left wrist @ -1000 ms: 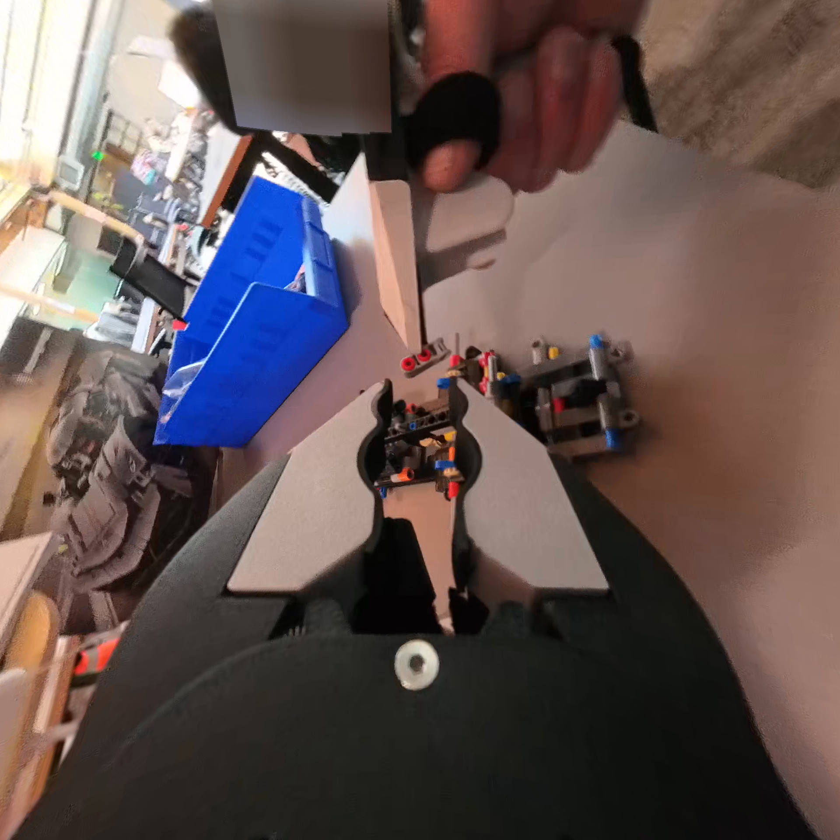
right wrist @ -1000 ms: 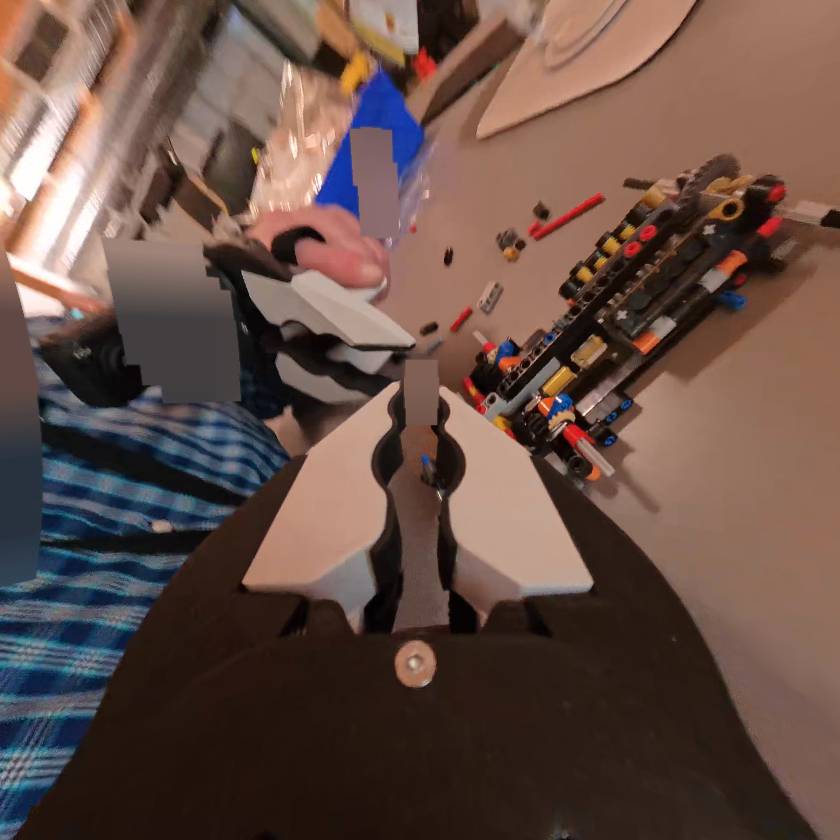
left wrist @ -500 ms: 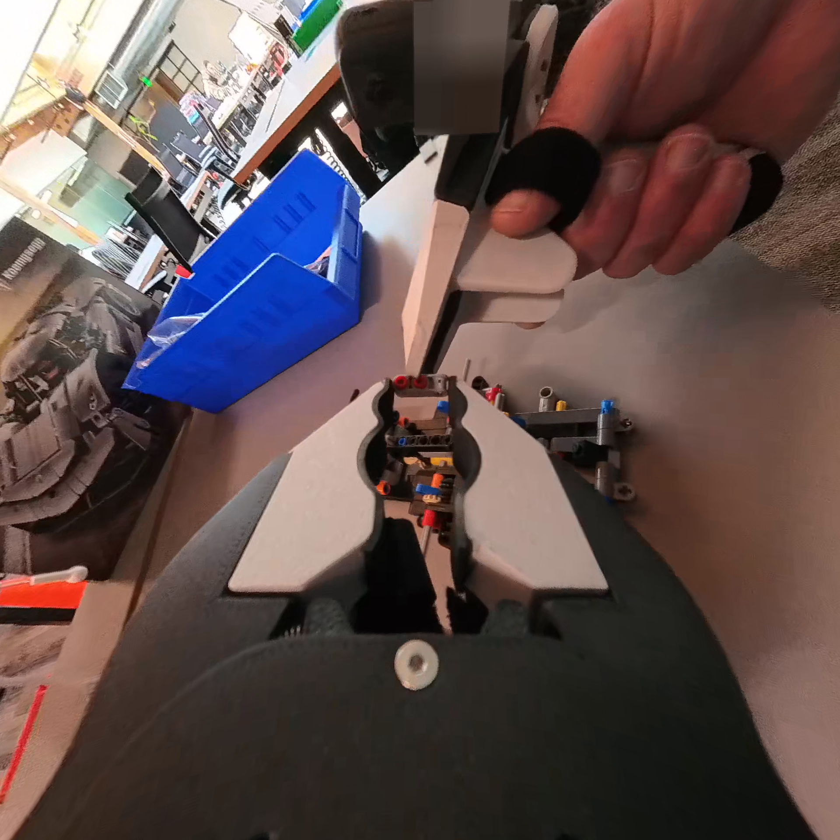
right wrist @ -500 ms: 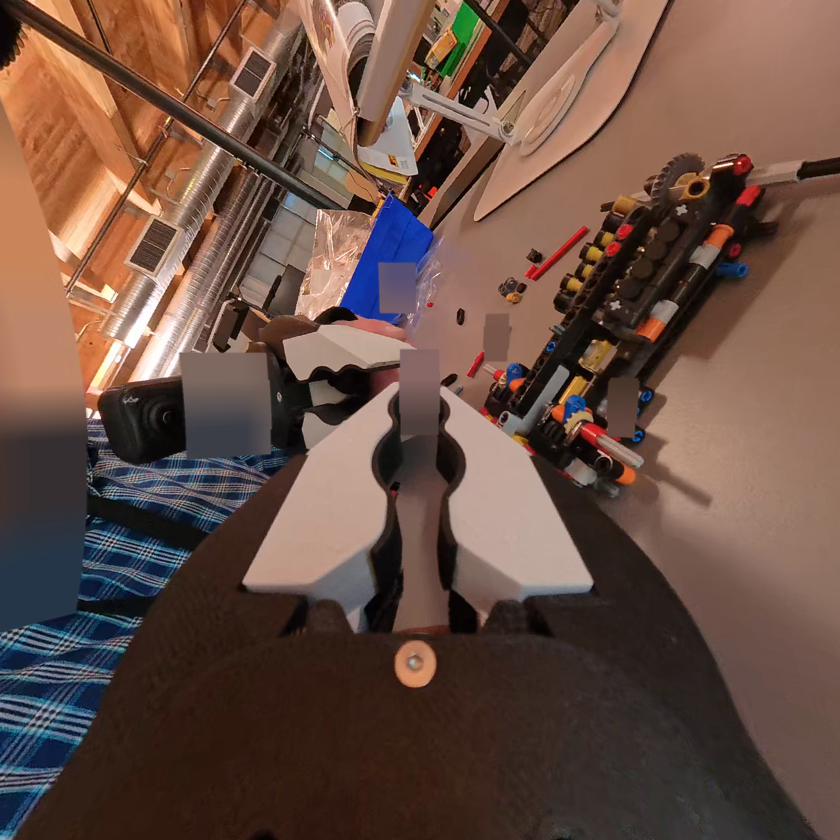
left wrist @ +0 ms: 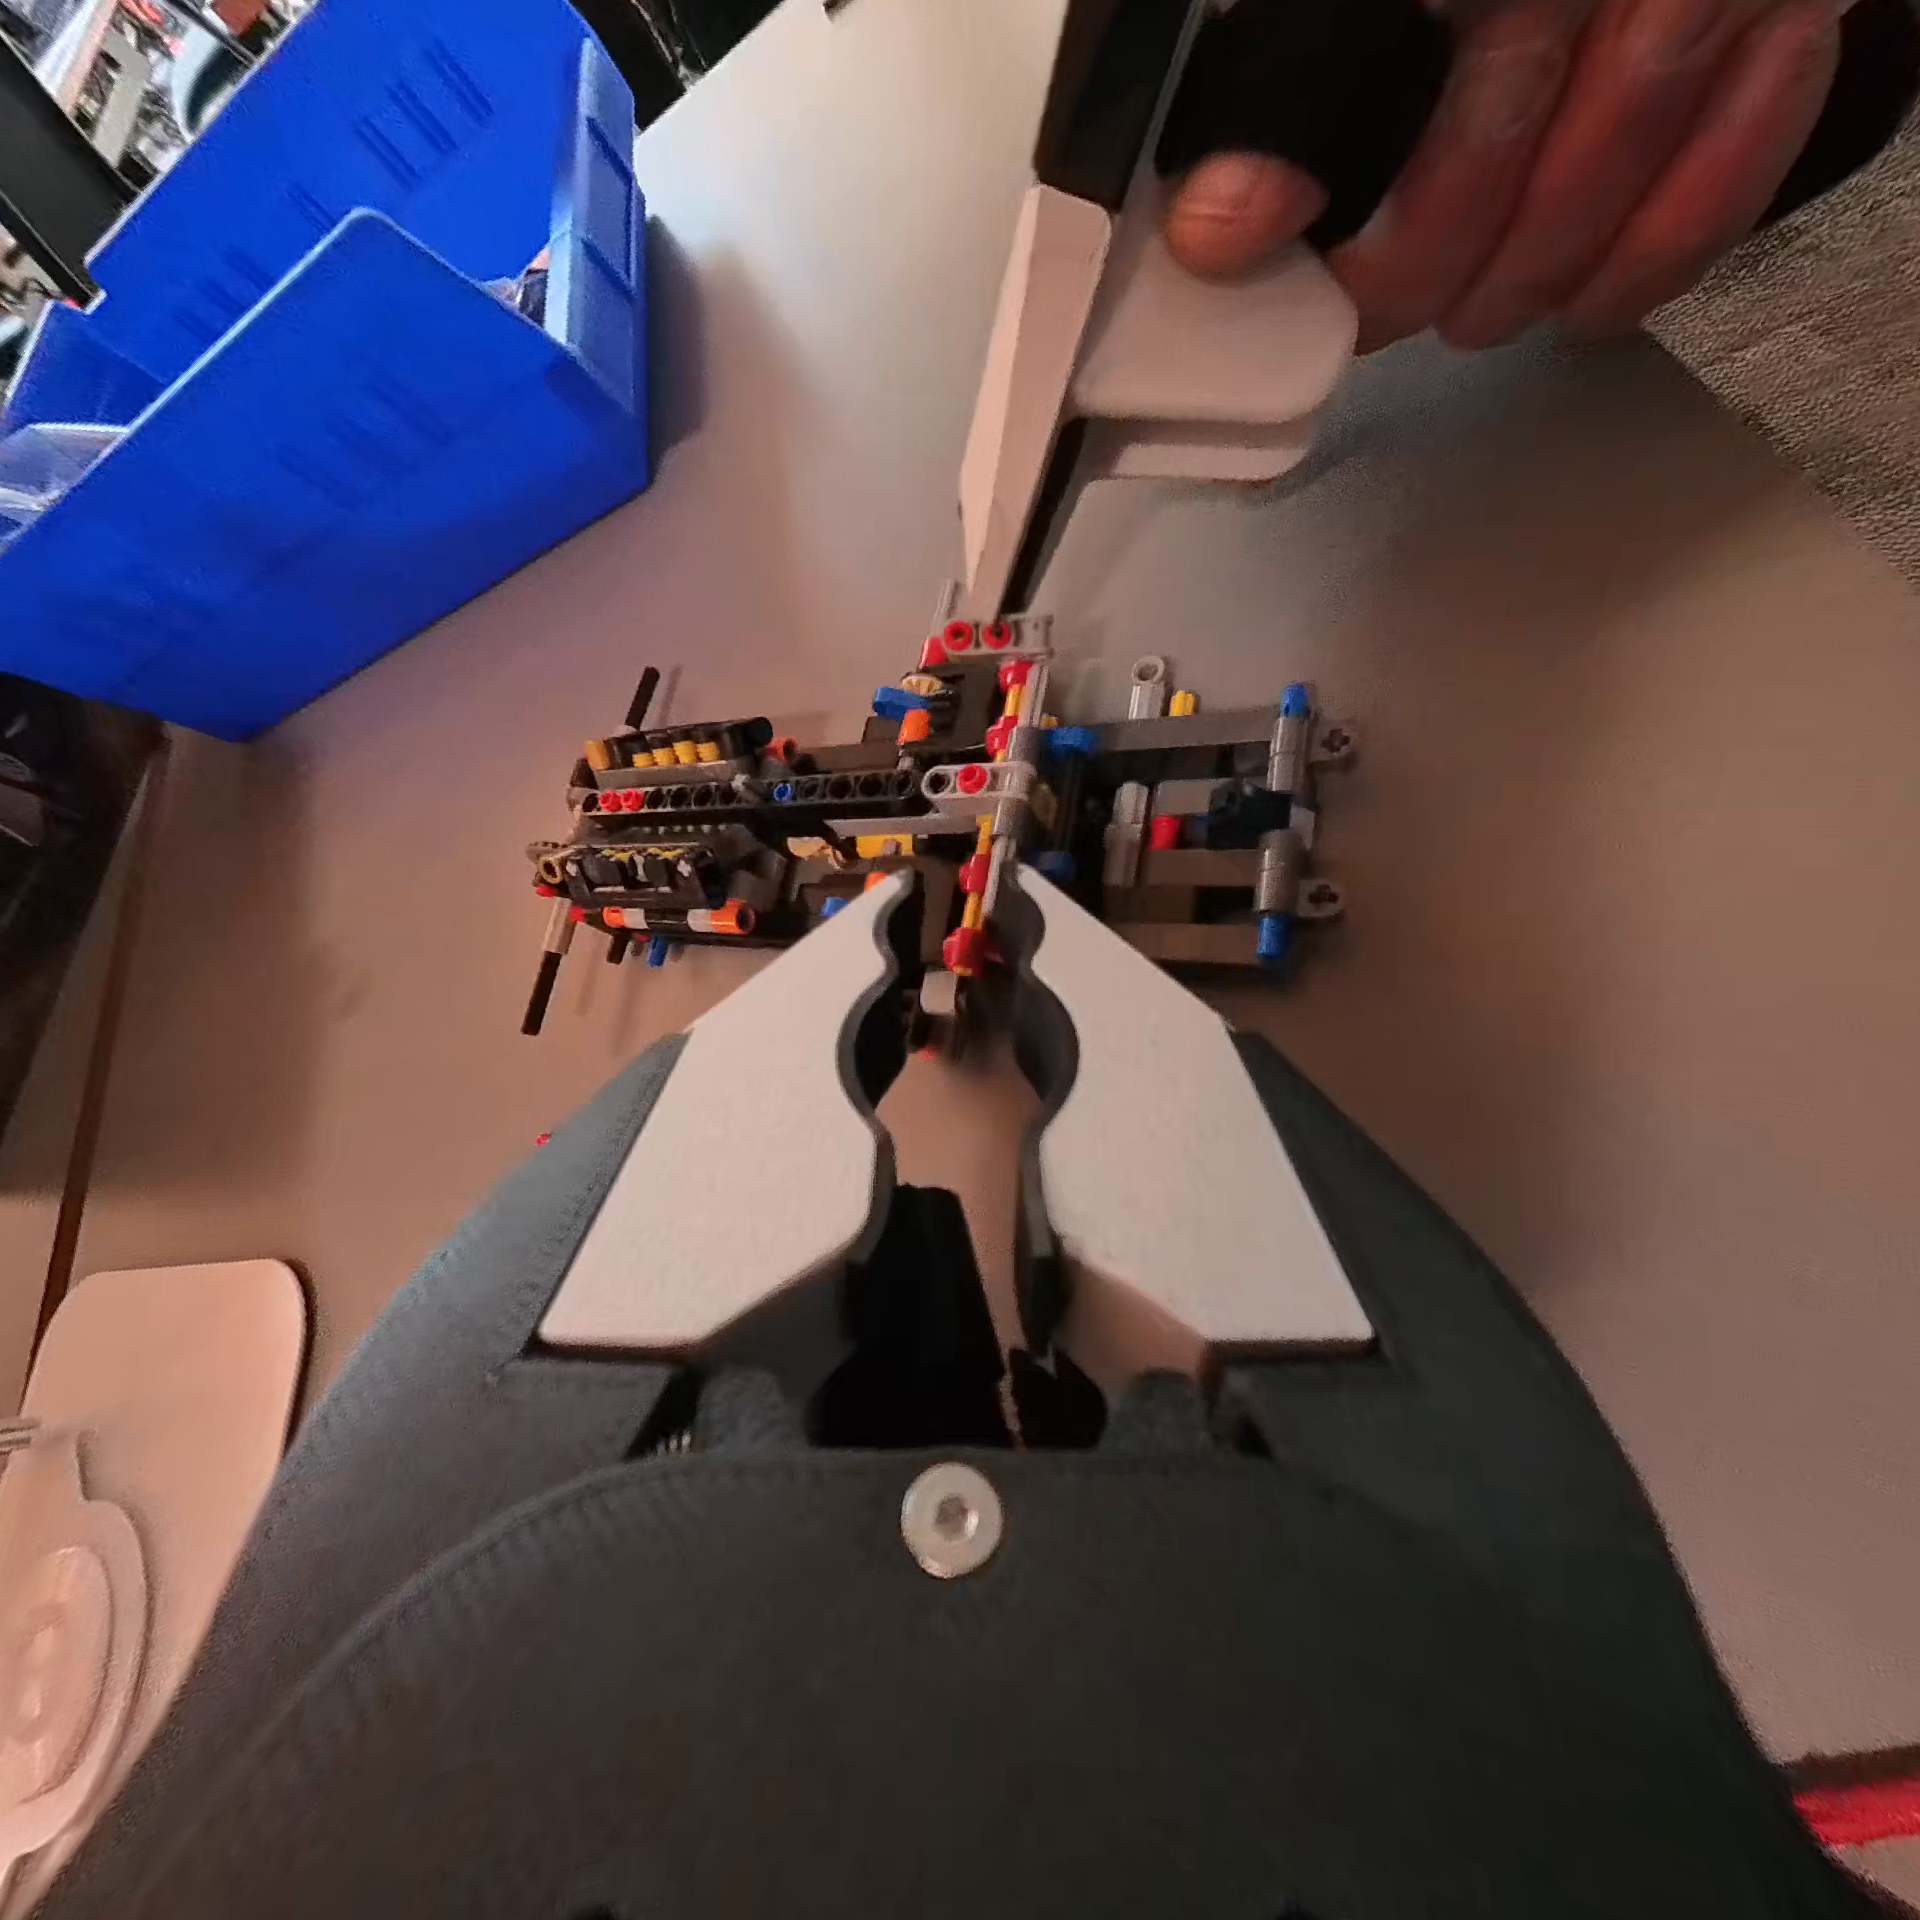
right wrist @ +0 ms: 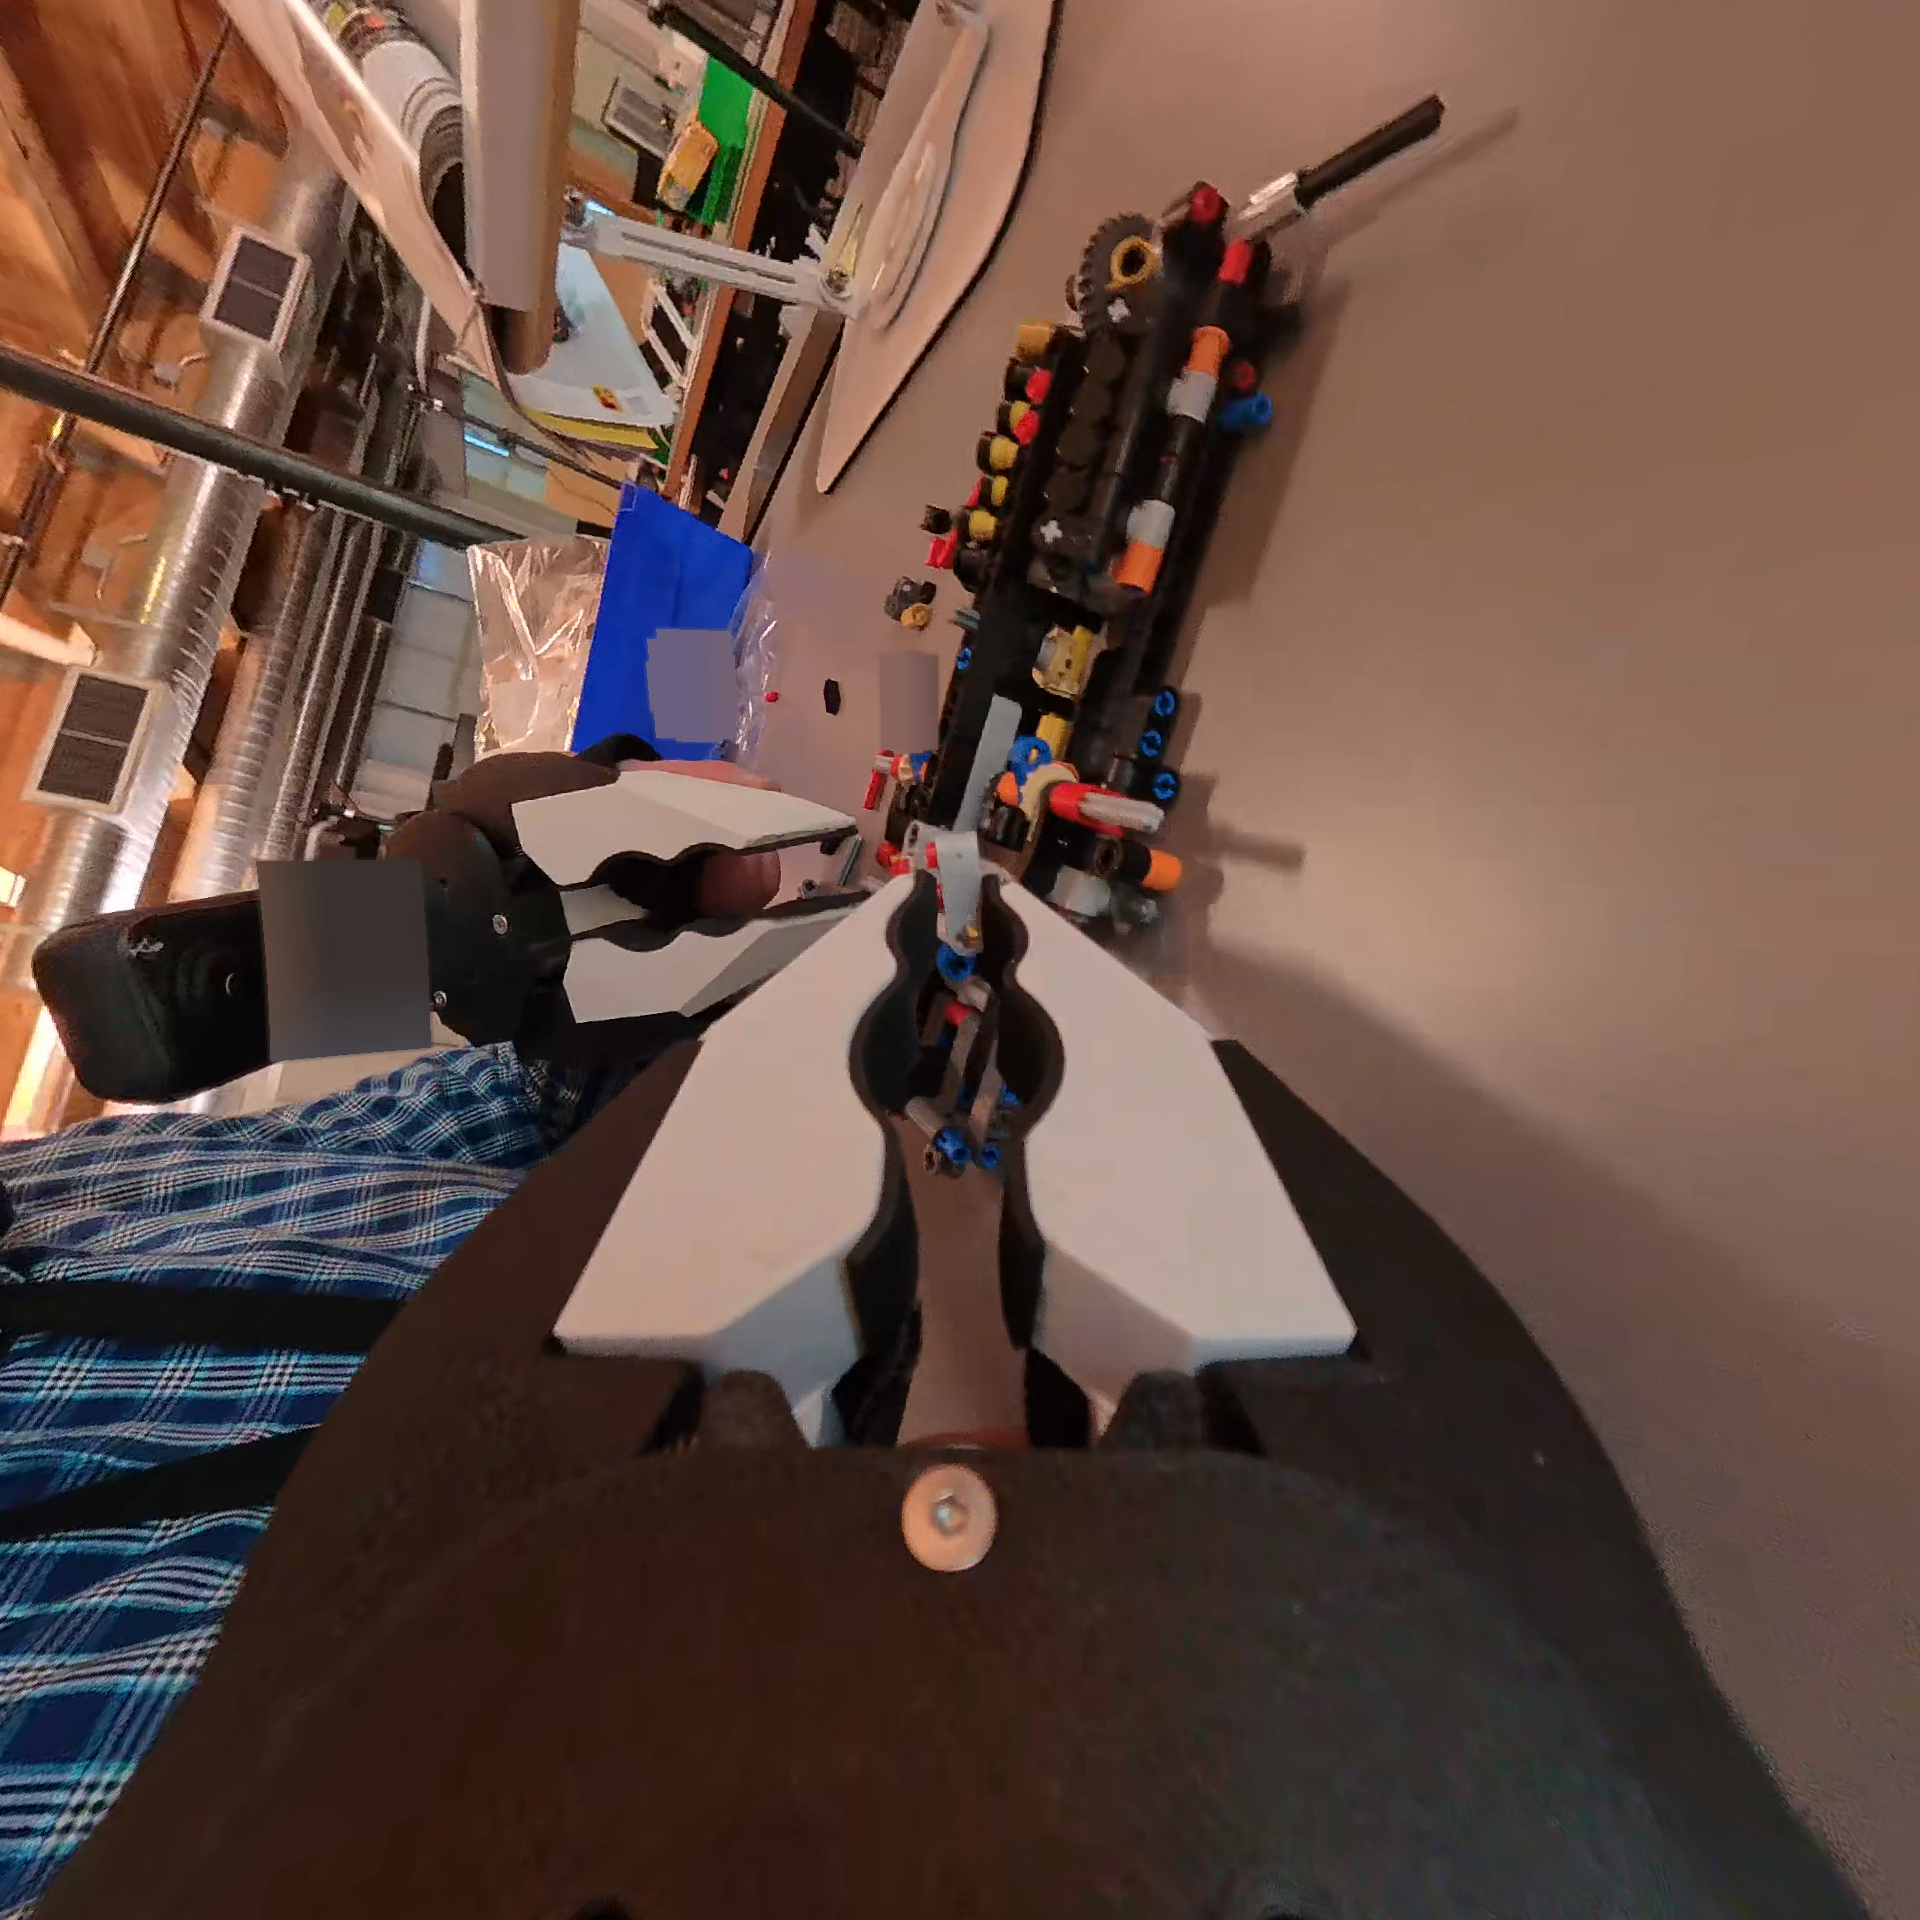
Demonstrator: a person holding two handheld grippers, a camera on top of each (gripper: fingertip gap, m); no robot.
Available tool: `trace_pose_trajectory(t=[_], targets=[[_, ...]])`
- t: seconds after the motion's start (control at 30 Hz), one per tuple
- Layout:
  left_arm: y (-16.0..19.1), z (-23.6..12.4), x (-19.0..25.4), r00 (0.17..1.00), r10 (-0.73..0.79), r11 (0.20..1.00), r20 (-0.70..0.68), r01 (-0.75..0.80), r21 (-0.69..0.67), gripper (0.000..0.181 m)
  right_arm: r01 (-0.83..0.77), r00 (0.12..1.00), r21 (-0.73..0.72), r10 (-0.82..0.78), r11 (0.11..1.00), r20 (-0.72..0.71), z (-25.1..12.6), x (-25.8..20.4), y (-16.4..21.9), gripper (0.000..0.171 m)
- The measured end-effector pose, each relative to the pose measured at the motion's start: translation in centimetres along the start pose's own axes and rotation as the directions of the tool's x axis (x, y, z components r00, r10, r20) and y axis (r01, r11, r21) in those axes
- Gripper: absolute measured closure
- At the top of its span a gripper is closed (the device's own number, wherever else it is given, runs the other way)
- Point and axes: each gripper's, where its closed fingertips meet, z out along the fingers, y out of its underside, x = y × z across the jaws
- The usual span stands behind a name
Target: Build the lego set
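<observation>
The long black Lego assembly [left wrist: 831, 810] lies on the table, joined to a grey frame [left wrist: 1205, 810] with blue pins. My left gripper [left wrist: 963, 883] has its jaws a narrow gap apart. They straddle a yellow axle with red bushes [left wrist: 977, 904], and no touch shows. My right gripper [right wrist: 958, 883] is shut on a small grey beam with red pins [right wrist: 958, 857]. It holds the beam against the assembly's [right wrist: 1091, 499] near end. In the left wrist view the right gripper [left wrist: 992, 597] comes down from above onto that beam [left wrist: 987, 634].
A blue bin [left wrist: 312, 416] stands left of the assembly. Small loose pieces [right wrist: 914, 603] lie beside the assembly. A pale flat board [left wrist: 156, 1455] lies at the near left. A person's hand [left wrist: 1558, 156] holds the right gripper, and a plaid sleeve [right wrist: 208, 1247] fills the lower left. My right fingertips sit around 5 cm from my left ones.
The left gripper drew back, so the whole assembly now shows, and its jaws narrowed a little. The right gripper carried the grey beam down to the assembly's end.
</observation>
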Motion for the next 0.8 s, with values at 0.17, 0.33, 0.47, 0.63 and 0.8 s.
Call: trace_pose_trajectory(t=[0.17,0.33,0.47,0.63,0.8], targets=[[0.2,0.05,0.13,1.0,-0.015,1.0,-0.026,0.016,0.009,0.172,-0.085,0.995,0.06,0.081,0.995,0.063,0.07,-0.07,-0.02,0.166],[0.45,0.27,0.53,0.998,-0.029,1.0,-0.057,0.029,0.006,0.174,-0.111,0.992,0.06,0.107,0.992,0.074,0.36,-0.1,0.2,0.166],[0.59,0.42,0.53,0.998,-0.037,0.999,-0.06,0.037,0.006,0.173,-0.125,0.99,0.076,0.12,0.989,0.075,0.43,-0.04,-0.01,0.166],[0.68,0.49,0.48,0.997,-0.038,0.999,-0.06,0.039,0.007,0.174,-0.17,0.983,0.1,0.161,0.98,0.087,0.61,-0.14,-0.29,0.166],[0.63,0.43,0.47,0.997,-0.042,0.999,-0.062,0.043,0.016,0.174,-0.202,0.977,0.121,0.192,0.972,0.089,0.76,-0.04,-0.39,0.166]])
